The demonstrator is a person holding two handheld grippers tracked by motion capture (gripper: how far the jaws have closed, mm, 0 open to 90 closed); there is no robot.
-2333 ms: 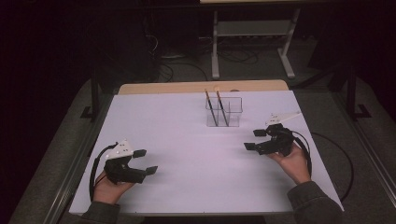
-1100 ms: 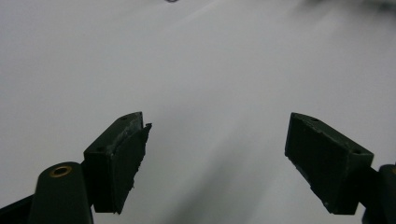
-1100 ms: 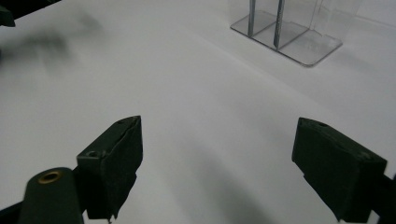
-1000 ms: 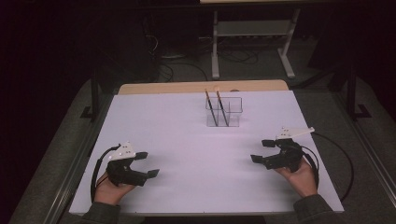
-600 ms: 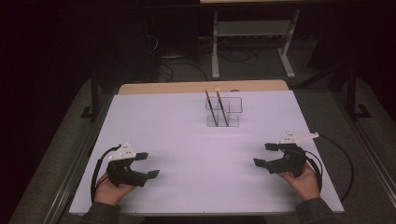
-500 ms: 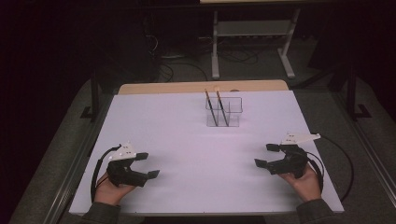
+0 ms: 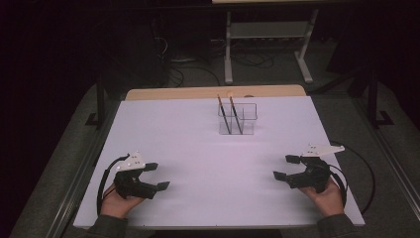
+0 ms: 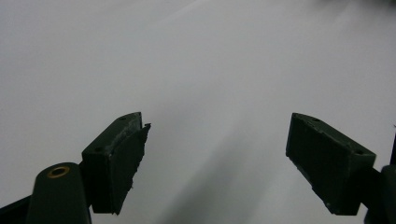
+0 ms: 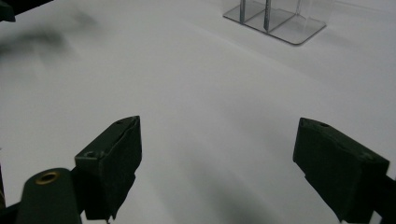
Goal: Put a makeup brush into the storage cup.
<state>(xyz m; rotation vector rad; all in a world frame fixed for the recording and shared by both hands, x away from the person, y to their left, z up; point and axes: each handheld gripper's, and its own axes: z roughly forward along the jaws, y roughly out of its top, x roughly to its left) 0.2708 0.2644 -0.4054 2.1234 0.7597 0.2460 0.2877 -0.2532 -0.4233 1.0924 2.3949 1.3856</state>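
Left gripper (image 7: 156, 177) and right gripper (image 7: 286, 167) rest low on the white worktop (image 7: 208, 148), jaws spread and empty, well apart from the clear pen holder (image 7: 237, 119).

- The right gripper (image 9: 217, 163) has its two black jaws spread wide, nothing between them.
- Below it lies the bare white bench (image 9: 196, 93).
- Well beyond the gripper stands a clear holder (image 9: 280, 18) with two thin sticks (image 9: 267, 14).

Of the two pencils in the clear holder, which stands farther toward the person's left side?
The pencil at the holder's left end; the other pencil stands just right of it, nearer the middle. Both lean alike.
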